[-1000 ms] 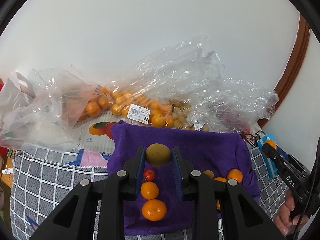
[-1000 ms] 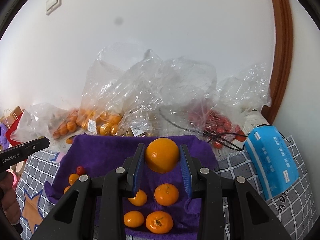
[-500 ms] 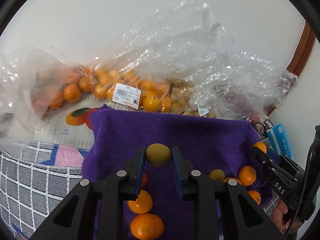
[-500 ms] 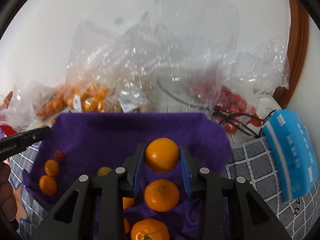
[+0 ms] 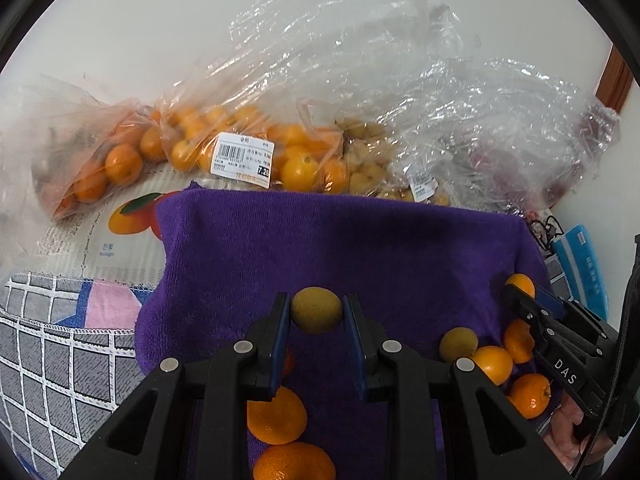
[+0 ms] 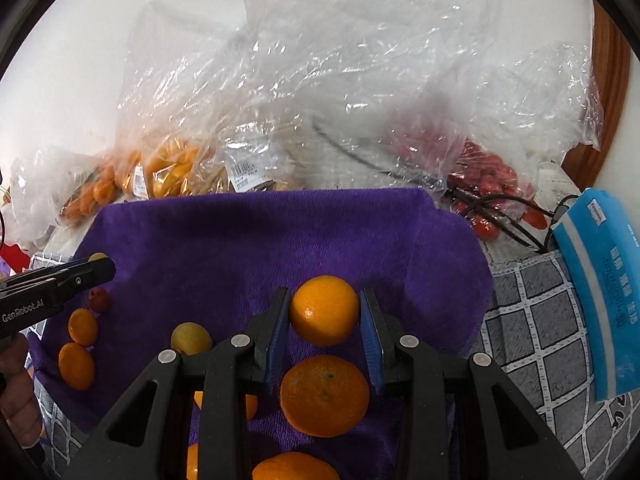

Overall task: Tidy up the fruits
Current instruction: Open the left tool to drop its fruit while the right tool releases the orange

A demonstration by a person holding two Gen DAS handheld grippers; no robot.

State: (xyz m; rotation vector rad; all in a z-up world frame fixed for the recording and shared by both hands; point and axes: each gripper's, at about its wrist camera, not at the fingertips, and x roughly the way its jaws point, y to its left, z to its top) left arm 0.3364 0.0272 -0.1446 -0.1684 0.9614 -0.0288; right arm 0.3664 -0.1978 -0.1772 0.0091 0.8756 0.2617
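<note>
Clear plastic bags [image 5: 360, 92] piled against the wall, well beyond both hand-held grippers; they hold small oranges, pale yellowish fruit and red fruit. One bag carries a white price label [image 5: 244, 160].

Checked grey cloth [image 6: 532, 320] covers the surface, showing to either side of the hand-held grippers.

Purple towel [image 5: 340, 248] spread on the cloth, directly under and ahead of both hand-held grippers.

Blue packet [image 6: 600, 292] lies off the towel, to the right of the right hand-held gripper.

Left hand-held gripper [image 5: 316, 314]: jaws closed on a yellow-green fruit [image 5: 317, 309], held between the blue pads above the towel. Just below its jaws lie 2 oranges [image 5: 276, 416] in a line on the towel.

Right hand-held gripper [image 6: 324, 312]: jaws closed on an orange [image 6: 324, 310], held above the towel. Directly below its jaws, a larger orange [image 6: 324, 396] rests on the towel, with another at the frame's bottom edge. A second yellow-green fruit [image 6: 191, 338] sits just left of its left finger.

Farther left of the right hand-held gripper, beneath the other tool's tip: 2 small oranges [image 6: 80, 344] and 1 small red fruit [image 6: 99, 300] on the towel.

A person's hand [image 6: 18, 396] shows at the left edge of the right wrist view.
</note>
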